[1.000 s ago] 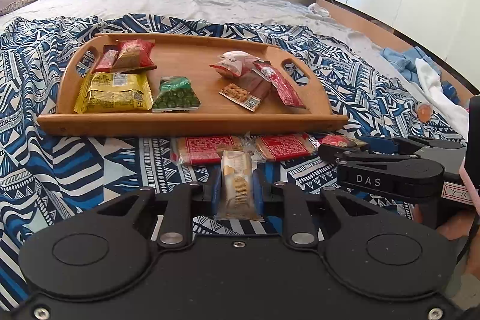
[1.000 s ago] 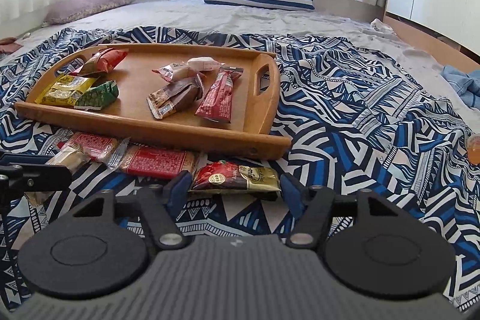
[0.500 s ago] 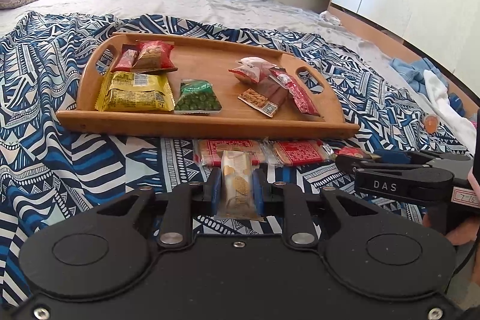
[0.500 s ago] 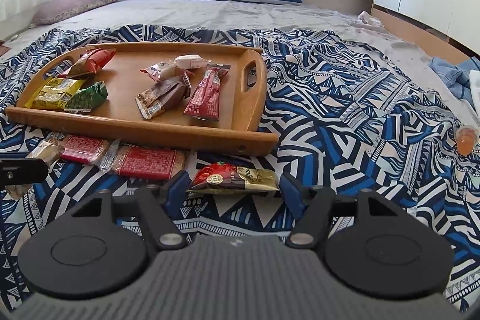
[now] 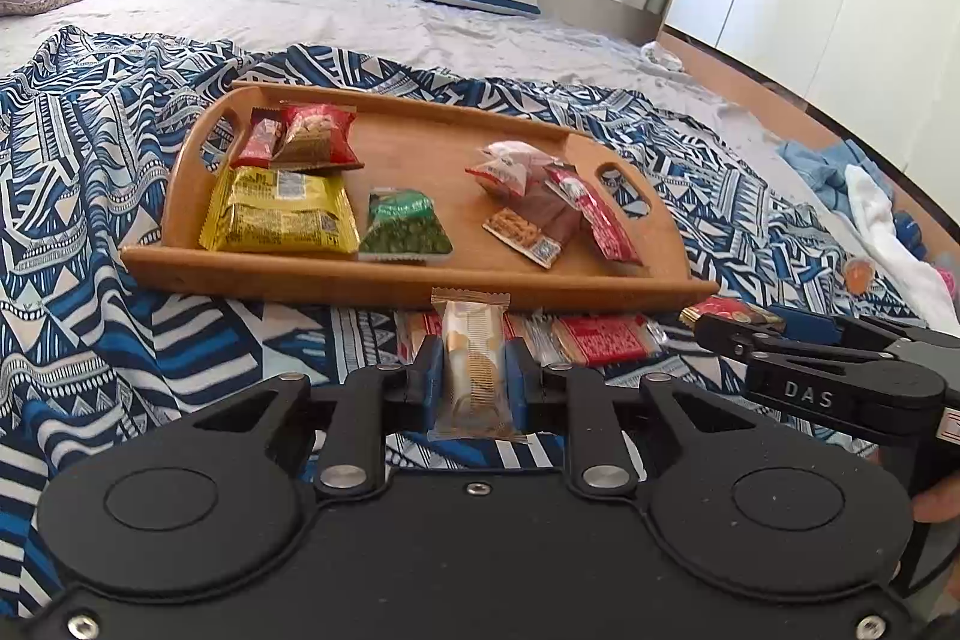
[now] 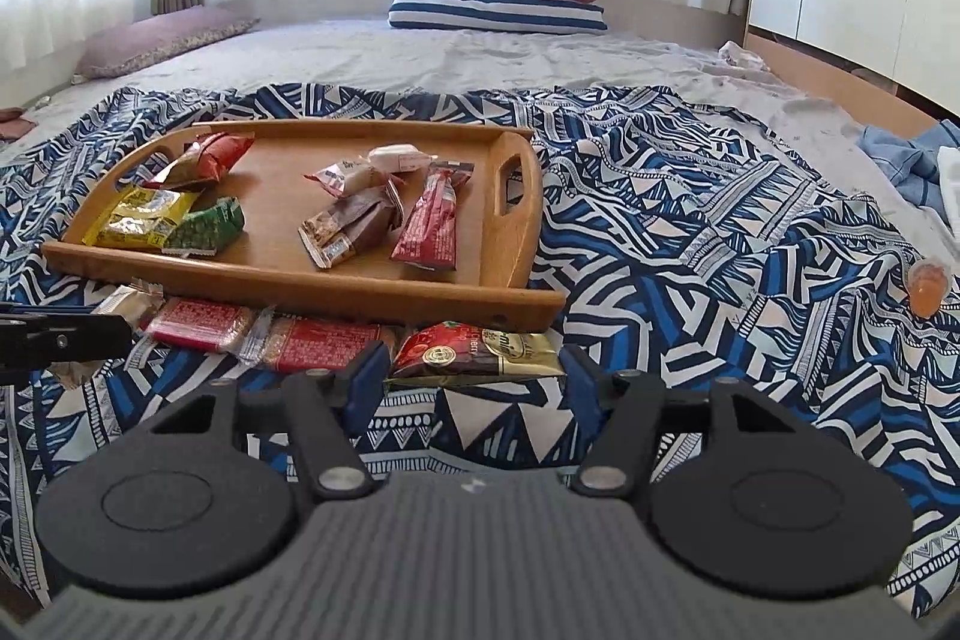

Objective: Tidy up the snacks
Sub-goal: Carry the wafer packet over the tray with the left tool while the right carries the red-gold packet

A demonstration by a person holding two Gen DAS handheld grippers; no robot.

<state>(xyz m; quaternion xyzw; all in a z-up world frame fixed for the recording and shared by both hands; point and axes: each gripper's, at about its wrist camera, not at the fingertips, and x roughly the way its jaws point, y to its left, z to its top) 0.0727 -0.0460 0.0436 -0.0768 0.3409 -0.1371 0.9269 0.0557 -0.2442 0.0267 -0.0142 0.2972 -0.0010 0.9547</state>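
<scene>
Clamped on a tan cracker packet (image 5: 474, 370) in the left gripper (image 5: 471, 388), upright between the blue pads; right gripper (image 6: 474, 382) closed on the 2 ends of a red and gold packet (image 6: 477, 355), held crosswise. Best carried level over the near rim of the wooden tray (image 5: 420, 280) and set down in the bare middle, clear of the yellow packet (image 5: 279, 217) and green packet (image 5: 405, 226); released only once resting. Seen from the right only: 2 red packets (image 6: 204, 328) whole on the patterned blanket (image 6: 690, 232), and an orange jelly cup (image 6: 927, 280) far right; from the left, the right gripper's side.
</scene>
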